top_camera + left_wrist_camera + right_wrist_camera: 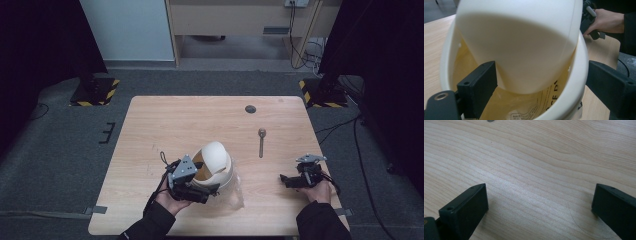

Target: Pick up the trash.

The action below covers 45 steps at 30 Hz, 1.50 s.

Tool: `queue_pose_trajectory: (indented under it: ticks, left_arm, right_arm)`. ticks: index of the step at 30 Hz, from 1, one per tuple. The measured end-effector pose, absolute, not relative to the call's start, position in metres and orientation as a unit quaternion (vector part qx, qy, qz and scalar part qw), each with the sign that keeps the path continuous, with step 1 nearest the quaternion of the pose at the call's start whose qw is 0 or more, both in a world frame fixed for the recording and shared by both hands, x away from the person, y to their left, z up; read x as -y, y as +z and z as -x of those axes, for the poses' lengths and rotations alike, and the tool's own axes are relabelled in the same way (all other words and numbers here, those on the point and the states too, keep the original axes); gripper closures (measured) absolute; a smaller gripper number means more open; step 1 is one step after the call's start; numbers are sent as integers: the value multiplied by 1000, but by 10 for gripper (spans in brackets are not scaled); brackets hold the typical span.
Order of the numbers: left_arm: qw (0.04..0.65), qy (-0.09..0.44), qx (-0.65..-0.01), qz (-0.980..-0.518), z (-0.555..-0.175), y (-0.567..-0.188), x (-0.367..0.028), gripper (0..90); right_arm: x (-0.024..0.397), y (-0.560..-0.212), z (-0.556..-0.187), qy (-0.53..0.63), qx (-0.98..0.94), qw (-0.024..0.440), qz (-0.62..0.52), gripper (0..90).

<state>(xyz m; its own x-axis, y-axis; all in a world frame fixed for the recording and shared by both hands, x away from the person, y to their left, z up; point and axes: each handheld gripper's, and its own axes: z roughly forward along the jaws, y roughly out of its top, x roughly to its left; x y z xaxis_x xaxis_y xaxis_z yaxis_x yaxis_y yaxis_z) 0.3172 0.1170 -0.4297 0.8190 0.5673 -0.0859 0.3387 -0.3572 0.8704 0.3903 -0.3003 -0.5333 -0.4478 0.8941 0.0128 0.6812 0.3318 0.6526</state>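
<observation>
While my left gripper (202, 191) straddles the rim of the white lidded tub (214, 167), I record its jaws spread, 1 inside the rim and 1 outside, not yet clenched on it. The tub sits at the near middle of the desk (150, 125), tipped on its side with a yellowish bag lining it; its mouth faces near-left toward my gripper, so its long axis runs from near-left to far-right. The hinged lid (519, 45) hangs over the opening. To grip well, I judge the jaws should close squarely on the rim wall, clear of the lid. My right gripper (290, 181) rests released on the near right, holding nothing. A spoon (261, 141) lies beyond it.
</observation>
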Motion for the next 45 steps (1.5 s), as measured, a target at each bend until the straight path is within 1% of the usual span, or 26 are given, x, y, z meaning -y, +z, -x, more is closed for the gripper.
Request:
queue_pose_trajectory:
  ticks: [4,10,16,17,18,19,22,23,24,25,26,29,31,35,38,42,45]
  left_arm:
    - [497,117,-274,-815,-315,-429,-118,97]
    - [516,127,-276,-801,-310,-417,-130,100]
    - [523,160,-304,-780,-303,-407,-172,101]
    - [521,164,-312,-778,-304,-408,-180,101]
    - [521,164,-312,-778,-304,-408,-180,101]
    - [515,173,-333,-771,-306,-410,-196,100]
    - [502,184,-360,-765,-309,-418,-220,97]
    - [502,184,-360,-765,-309,-418,-220,97]
    - [488,189,-380,-762,-310,-427,-236,97]
    - [488,189,-380,-762,-310,-427,-236,97]
    - [472,190,-402,-761,-312,-439,-251,97]
    - [438,193,-439,-760,-319,-459,-270,97]
    - [400,196,-463,-766,-326,-473,-280,101]
    - [349,184,-495,-774,-339,-491,-290,100]
    - [334,175,-507,-775,-345,-498,-292,100]
    - [316,173,-506,-784,-347,-503,-291,99]
    - [298,176,-497,-796,-349,-505,-287,99]
  right_arm:
    - [300,-532,-390,295,-798,173,-496,24]
    - [302,-529,-390,293,-796,170,-501,76]
    - [303,-521,-390,307,-785,186,-505,124]
    - [302,-520,-390,311,-782,187,-506,134]
    - [302,-518,-390,314,-781,189,-506,144]
    - [302,-516,-390,318,-778,194,-506,154]
    - [301,-509,-391,334,-767,204,-508,189]
    - [301,-509,-391,334,-767,204,-508,189]
    - [299,-503,-392,342,-760,214,-509,210]
    - [299,-503,-392,342,-760,214,-509,210]
    - [297,-498,-393,346,-758,229,-504,228]
    - [293,-490,-395,362,-747,243,-502,254]
    - [292,-485,-398,373,-740,250,-501,255]
    - [287,-476,-405,385,-734,262,-495,270]
    - [284,-470,-410,391,-731,267,-492,277]
    - [279,-466,-418,389,-730,271,-492,294]
    - [264,-467,-432,389,-734,269,-487,337]
